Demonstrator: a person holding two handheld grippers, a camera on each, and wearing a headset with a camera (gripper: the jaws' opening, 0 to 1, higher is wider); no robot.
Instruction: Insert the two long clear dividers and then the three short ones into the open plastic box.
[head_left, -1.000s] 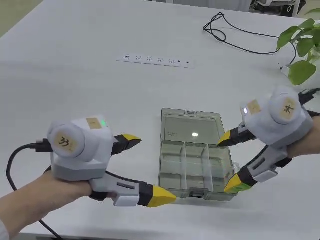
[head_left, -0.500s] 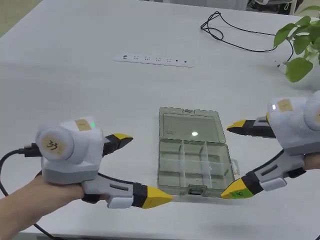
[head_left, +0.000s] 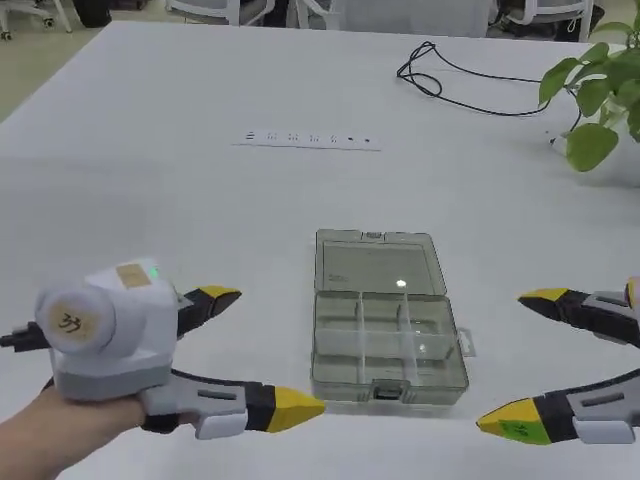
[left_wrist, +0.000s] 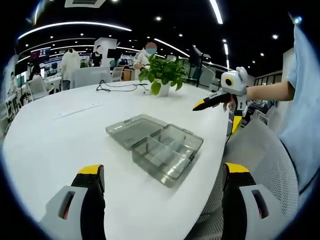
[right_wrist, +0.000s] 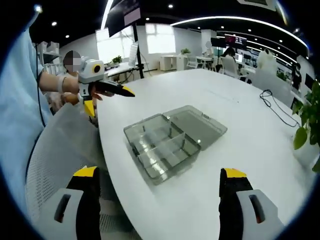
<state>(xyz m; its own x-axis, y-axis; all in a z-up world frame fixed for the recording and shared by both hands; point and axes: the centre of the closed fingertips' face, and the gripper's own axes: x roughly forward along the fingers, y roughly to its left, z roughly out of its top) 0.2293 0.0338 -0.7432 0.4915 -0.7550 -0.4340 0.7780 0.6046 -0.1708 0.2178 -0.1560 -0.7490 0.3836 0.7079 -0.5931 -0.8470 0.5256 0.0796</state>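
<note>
Open plastic box (head_left: 345, 378), dividers (head_left: 361, 322) inside, on white table (head_left: 180, 190). Left gripper (head_left: 258, 350), right gripper (head_left: 520, 358) flank box, jaws wide, empty.

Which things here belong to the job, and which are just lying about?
Job: box, open; dividers standing in it; left gripper and right gripper, both open.
Lying about: power strip, cable, plant.
</note>
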